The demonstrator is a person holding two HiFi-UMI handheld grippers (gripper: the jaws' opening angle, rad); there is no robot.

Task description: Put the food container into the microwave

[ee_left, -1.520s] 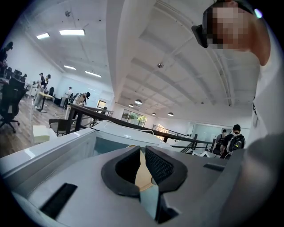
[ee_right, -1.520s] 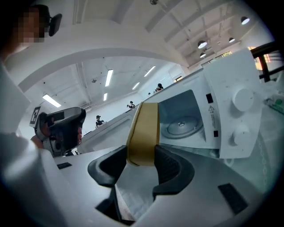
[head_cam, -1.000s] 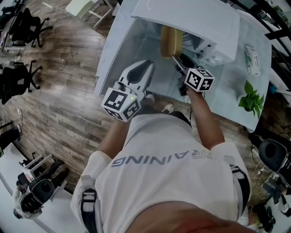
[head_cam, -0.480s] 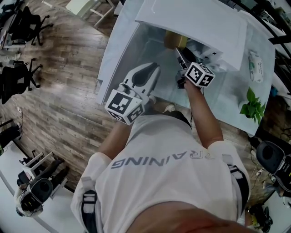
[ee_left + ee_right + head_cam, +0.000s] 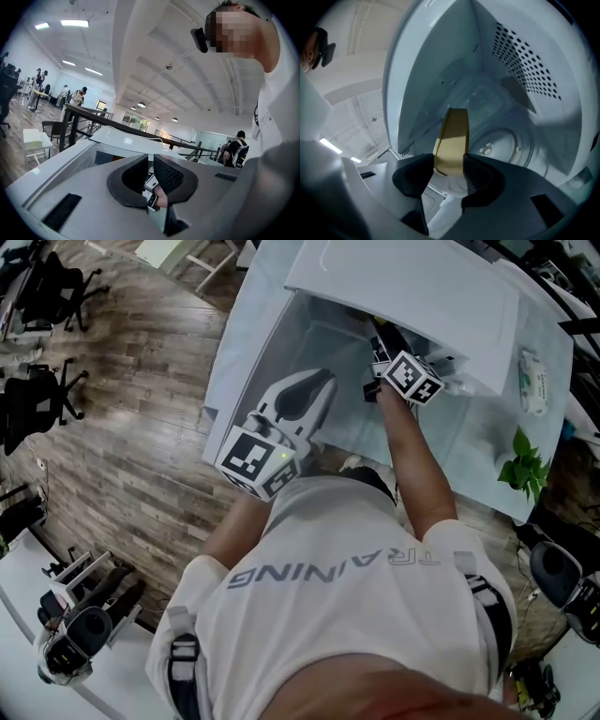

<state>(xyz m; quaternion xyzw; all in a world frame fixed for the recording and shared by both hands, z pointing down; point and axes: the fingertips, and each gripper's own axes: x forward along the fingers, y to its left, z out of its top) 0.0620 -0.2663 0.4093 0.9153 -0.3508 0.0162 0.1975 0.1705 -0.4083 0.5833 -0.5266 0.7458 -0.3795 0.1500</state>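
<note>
Tan food container (image 5: 451,136) inside microwave (image 5: 525,70) — clamped by right gripper (image 5: 449,168) jaws; left gripper (image 5: 150,177) jaws closed, empty.

Food container (image 5: 451,140) base behind jaws, microwave (image 5: 412,282) — cropped at top

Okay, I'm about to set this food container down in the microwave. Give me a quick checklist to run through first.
1. Grip: right gripper shut on the food container: ok.
2. Microwave open, with the container inside its cavity: ok.
3. Turntable bare where it shows: ok.
4. Container resting on the turntable: cannot tell; it looks held above it.
5. Left gripper outside the cavity, jaws nearly together, holding nothing: ok.
</note>
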